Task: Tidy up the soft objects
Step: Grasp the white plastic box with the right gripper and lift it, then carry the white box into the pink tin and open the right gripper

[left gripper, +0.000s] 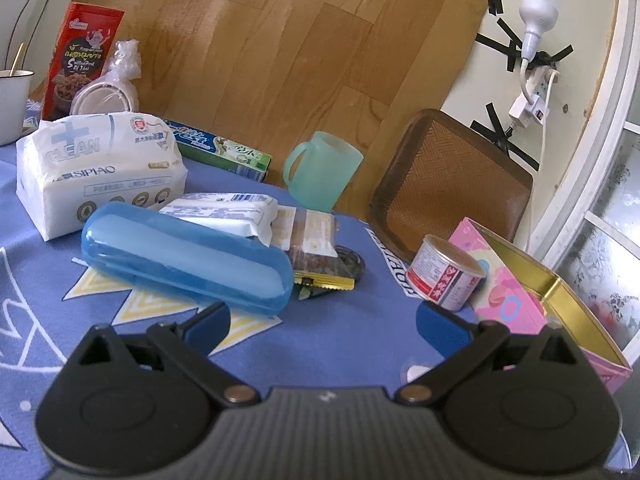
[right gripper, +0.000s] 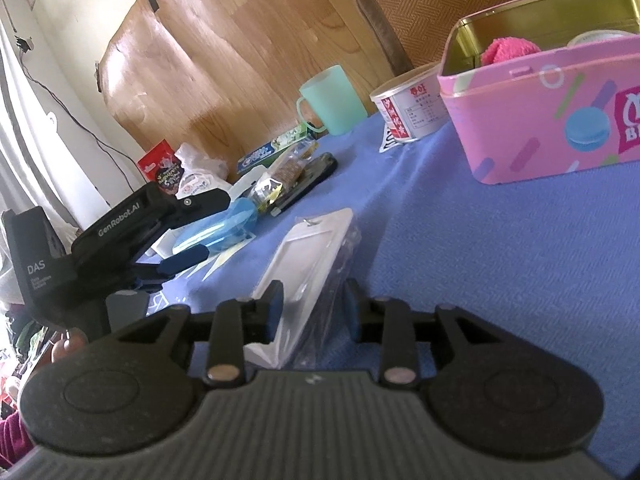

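Right gripper: 2 pads pinched on the near end of a plastic-wrapped white packet, light, slippery.
Left gripper: spread wide, empty.
Tissue pack: squashy; grab mid-body.
Pink tin: far right, lidless.

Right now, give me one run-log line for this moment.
left gripper: open, empty, above blue tablecloth | right gripper: shut on clear plastic-wrapped white packet | pink tin box: open, pink fluffy item inside

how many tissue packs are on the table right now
2. A large tissue pack stands at the far left of the blue tablecloth; a smaller tissue pack lies behind the blue case. Others could be hidden behind the clutter.
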Tool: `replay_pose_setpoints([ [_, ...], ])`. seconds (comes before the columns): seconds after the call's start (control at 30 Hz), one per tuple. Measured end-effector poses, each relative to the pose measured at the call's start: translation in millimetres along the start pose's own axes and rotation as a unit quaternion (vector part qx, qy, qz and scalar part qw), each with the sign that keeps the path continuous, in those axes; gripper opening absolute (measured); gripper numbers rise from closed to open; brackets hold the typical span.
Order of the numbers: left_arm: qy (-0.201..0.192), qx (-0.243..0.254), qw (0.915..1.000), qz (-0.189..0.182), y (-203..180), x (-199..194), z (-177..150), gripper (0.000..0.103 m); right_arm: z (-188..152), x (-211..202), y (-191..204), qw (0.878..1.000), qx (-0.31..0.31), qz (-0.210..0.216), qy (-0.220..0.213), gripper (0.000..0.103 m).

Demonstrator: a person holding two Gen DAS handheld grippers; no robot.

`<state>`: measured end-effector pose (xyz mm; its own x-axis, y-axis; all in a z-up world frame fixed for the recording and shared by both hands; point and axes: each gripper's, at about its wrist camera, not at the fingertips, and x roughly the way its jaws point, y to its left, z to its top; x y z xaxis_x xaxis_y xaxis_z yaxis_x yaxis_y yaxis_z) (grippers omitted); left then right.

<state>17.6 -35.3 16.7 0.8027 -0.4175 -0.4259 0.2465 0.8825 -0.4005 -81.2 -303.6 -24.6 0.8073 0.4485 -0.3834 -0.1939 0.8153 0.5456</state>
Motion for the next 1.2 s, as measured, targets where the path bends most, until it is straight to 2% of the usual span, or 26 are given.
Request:
replay_pose_setpoints([
  [0.33, 0.011, 0.014, 0.9997, -0.019, -2.9, 2.9, -0.2, 0.103, -2.3, 0.1, -0.5, 1.000, 0.003, 0.002, -0.004, 0.036],
  [0.43, 0.043, 0.027, 0.9972, -0.054, -5.6, 10.8, 0.1, 0.103, -2.6, -0.5, -0.6, 1.000, 0.003, 0.002, -0.006, 0.036],
  [0.53, 0.097, 0.038, 0.9895, -0.101, -8.5, 24.0, 0.1, 0.103, -2.4, -0.6, 0.4, 1.000, 0.003, -0.001, -0.005, 0.036],
  [0.6, 0.104, 0.044, 0.9873, -0.112, -10.3, 24.9, -0.5, 0.103, -2.3, -3.1, 3.5, 1.000, -0.004, -0.004, -0.002, 0.043],
  [0.67, 0.112, 0.047, 0.9837, -0.133, -12.3, 24.6, -2.9, 0.103, -4.7, -9.1, 12.1, 1.000, -0.028, 0.005, -0.005, 0.073],
  [0.73, 0.119, 0.051, 0.9804, -0.148, -14.1, 24.8, -3.8, 0.103, -9.1, -14.2, 23.0, 0.998, -0.066, 0.006, -0.011, 0.081],
  [0.87, 0.128, 0.053, 0.9731, -0.185, -16.6, 23.0, -5.1, 0.097, -19.4, -5.7, 43.5, 0.988, -0.154, -0.031, 0.006, 0.081],
  [0.93, 0.153, 0.046, 0.9681, -0.193, -14.7, 25.4, -5.5, 0.091, -26.5, 0.4, 50.5, 0.980, -0.192, -0.048, 0.013, 0.081],
  [1.07, 0.177, 0.044, 0.9662, -0.182, -17.9, 8.5, -13.8, 0.089, -44.5, 7.4, 65.1, 0.955, -0.280, -0.095, 0.009, 0.079],
  [1.1, 0.184, 0.049, 0.9647, -0.182, -22.2, 4.0, -17.0, 0.083, -46.9, 7.5, 67.0, 0.952, -0.289, -0.098, 0.000, 0.078],
  [1.13, 0.192, 0.052, 0.9622, -0.186, -25.4, 2.1, -19.9, 0.075, -47.5, 7.8, 67.6, 0.952, -0.291, -0.098, -0.002, 0.072],
  [1.17, 0.198, 0.058, 0.9603, -0.188, -30.7, 0.5, -23.4, 0.075, -47.6, 8.6, 68.6, 0.952, -0.291, -0.097, -0.005, 0.063],
  [1.2, 0.194, 0.071, 0.9621, -0.178, -37.1, -1.5, -25.9, 0.074, -47.8, 8.9, 69.6, 0.950, -0.296, -0.097, -0.009, 0.059],
])
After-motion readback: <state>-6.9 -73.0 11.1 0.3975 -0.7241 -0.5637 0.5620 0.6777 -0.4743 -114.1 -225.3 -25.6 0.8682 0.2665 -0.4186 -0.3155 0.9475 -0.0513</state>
